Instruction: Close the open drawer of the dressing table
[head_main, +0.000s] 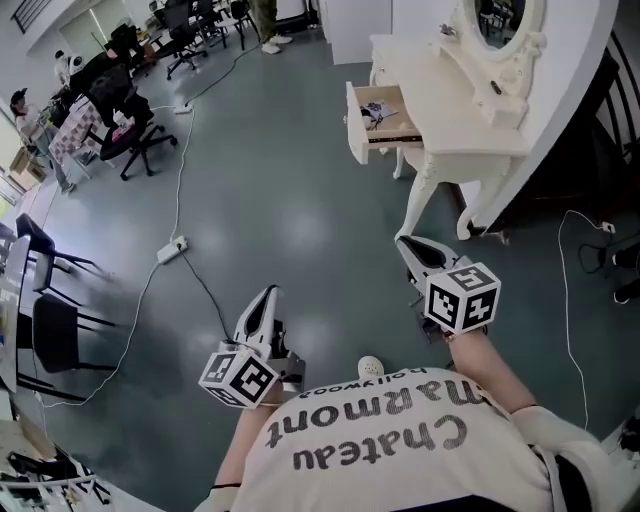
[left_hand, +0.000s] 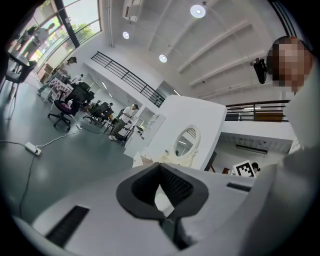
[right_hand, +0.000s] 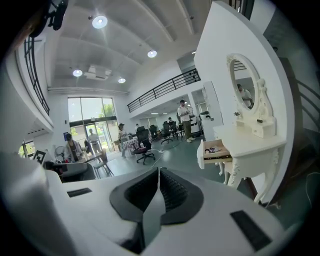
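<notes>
left gripper (head_main: 265, 300) and right gripper (head_main: 410, 245) each have jaws pressed together on nothing, over the floor (head_main: 300, 200), well apart from the dressing table (head_main: 470, 120). its drawer (head_main: 378, 115) juts from the table's front edge toward the open floor, front panel parallel to that edge.

Smooth, satin cream paint on dressing table (head_main: 445, 95), sheened grey floor (head_main: 300, 220), matt white plastic left claw (head_main: 267, 295) and right claw (head_main: 405, 243).
</notes>
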